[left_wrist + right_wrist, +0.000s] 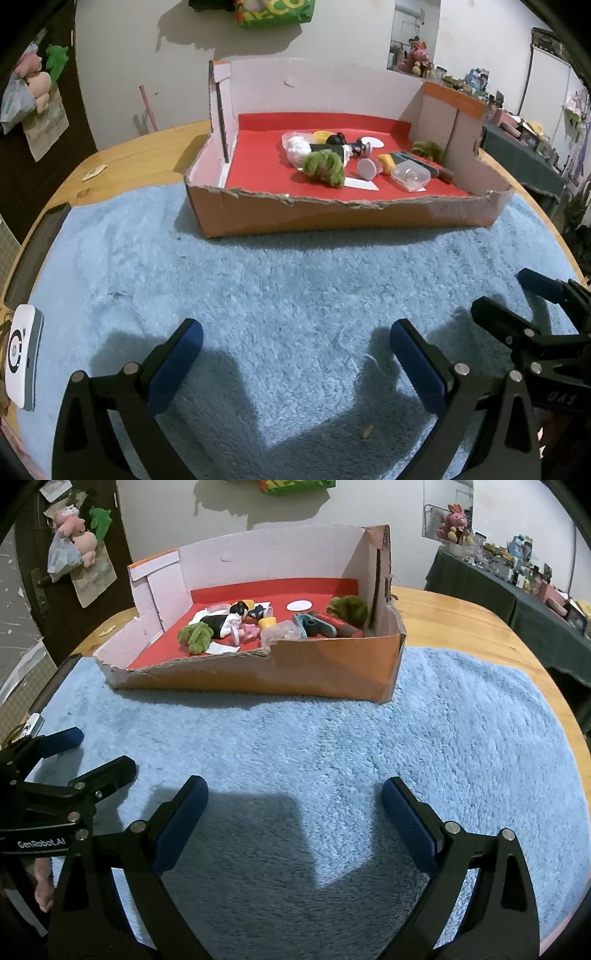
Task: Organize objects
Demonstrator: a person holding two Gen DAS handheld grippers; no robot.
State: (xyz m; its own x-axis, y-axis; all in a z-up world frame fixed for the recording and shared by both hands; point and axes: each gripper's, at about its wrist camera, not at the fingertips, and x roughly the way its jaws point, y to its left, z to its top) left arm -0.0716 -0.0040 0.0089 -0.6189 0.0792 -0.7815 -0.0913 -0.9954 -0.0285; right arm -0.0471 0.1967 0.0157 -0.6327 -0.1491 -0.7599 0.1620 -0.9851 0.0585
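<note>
A fluffy pale-blue rug (280, 295) covers the round wooden table (461, 616). At its far edge sits a torn cardboard box with a red floor (343, 218), holding a heap of small toys (258, 624), apparently collected there. Left gripper (295, 350) and right gripper (293, 805) hover low, jaws apart, empty.

Fluffy cloth mat (258, 280); torn cardboard box (332, 216), prob. matt.
</note>
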